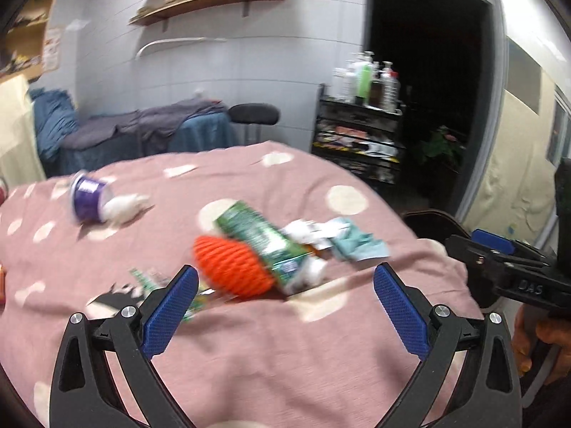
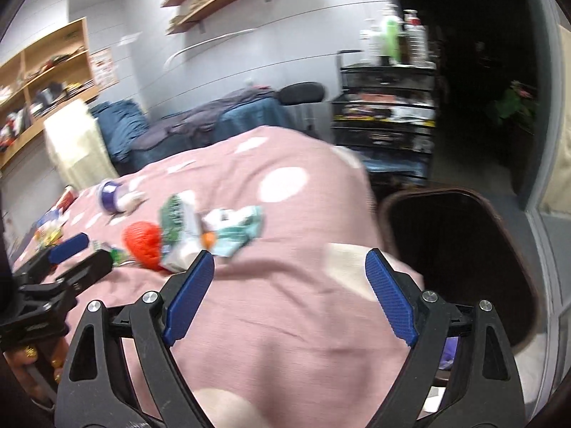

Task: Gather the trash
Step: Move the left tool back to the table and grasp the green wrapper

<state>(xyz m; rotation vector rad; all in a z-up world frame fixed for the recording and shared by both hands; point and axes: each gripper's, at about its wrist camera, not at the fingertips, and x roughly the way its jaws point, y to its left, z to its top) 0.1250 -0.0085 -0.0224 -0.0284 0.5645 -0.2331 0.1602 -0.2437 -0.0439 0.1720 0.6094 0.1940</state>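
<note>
Pink polka-dot bedspread [image 1: 249, 356] on bed carries trash pile mid-bed. Dark bin [image 2: 460, 260] beside bed's right edge. Green carton [image 1: 264, 239] leans on orange ribbed ball [image 1: 232, 267]; crumpled white-teal paper [image 1: 339, 239] touches carton. Purple cup [image 1: 85, 196] apart, far left. Left claw [image 1: 285, 285] wide open, empty, just before ball. Right claw [image 2: 289, 271] wide open, empty, over bare bedspread.

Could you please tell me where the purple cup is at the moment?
The purple cup lies tipped on the pink dotted cover, far left in both views, beside white crumpled paper and beyond the orange ball.
</note>
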